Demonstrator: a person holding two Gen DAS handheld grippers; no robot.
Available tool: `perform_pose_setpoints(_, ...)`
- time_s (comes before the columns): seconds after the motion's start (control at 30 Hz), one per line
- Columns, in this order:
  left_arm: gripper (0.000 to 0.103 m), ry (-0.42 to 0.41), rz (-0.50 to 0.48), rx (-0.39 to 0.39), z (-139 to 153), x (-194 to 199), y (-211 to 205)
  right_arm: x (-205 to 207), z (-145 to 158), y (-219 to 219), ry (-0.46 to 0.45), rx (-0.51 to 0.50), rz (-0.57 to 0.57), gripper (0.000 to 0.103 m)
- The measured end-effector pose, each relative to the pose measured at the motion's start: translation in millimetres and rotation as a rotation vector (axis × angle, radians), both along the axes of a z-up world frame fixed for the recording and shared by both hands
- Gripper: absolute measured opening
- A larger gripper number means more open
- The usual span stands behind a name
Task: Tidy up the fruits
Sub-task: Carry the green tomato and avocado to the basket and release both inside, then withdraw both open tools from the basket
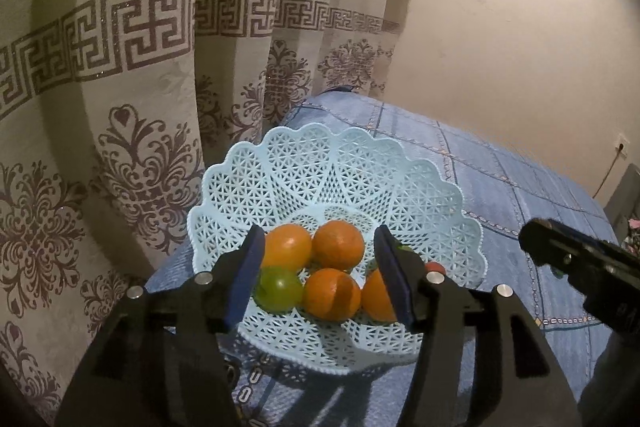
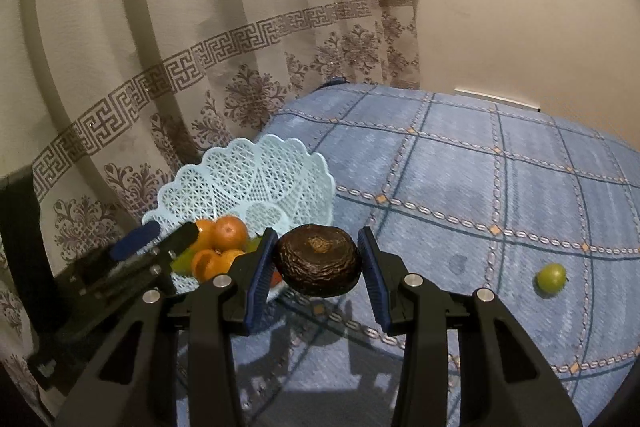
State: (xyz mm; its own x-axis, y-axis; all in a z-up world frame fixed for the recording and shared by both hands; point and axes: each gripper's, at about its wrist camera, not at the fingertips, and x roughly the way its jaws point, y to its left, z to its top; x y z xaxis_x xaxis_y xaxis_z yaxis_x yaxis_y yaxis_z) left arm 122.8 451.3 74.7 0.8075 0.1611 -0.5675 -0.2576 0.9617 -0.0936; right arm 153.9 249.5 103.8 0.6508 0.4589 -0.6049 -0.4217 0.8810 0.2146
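Left gripper: jaws wide apart, holding nothing, poised over the near rim of the pale blue lattice basket, which sits at the bed's left edge by the curtain and holds oranges and a green fruit. Right gripper: jaws clamped on a dark brown wrinkled avocado, just right of the basket. Right wrist view alone shows the avocado and a small green fruit lying well apart, toward the bed's right edge.
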Motion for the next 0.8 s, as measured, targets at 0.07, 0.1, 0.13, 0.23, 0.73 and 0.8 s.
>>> perform_pose_setpoints(0.07,0.059,0.001,0.001,0.006,0,0,0,4,1,5,0.0,0.008,0.007,0.042)
perform_pose_setpoints(0.1,0.059,-0.001,0.004,0.011,0,0,-1,6,1,7,0.003,0.011,0.01,0.042)
perform_pose_setpoints(0.13,0.059,-0.004,0.007,0.017,0,0,-1,8,1,10,0.007,0.017,0.015,0.042)
perform_pose_setpoints(0.23,0.064,-0.008,0.019,0.031,1,-1,-1,15,1,18,0.014,0.026,0.024,0.042)
perform_pose_setpoints(0.73,0.082,-0.007,0.053,0.021,-2,0,7,42,3,39,0.038,0.09,0.034,0.058)
perform_pose_setpoints(0.8,0.083,-0.007,0.053,0.021,-2,0,7,43,1,35,0.044,0.095,0.022,0.058)
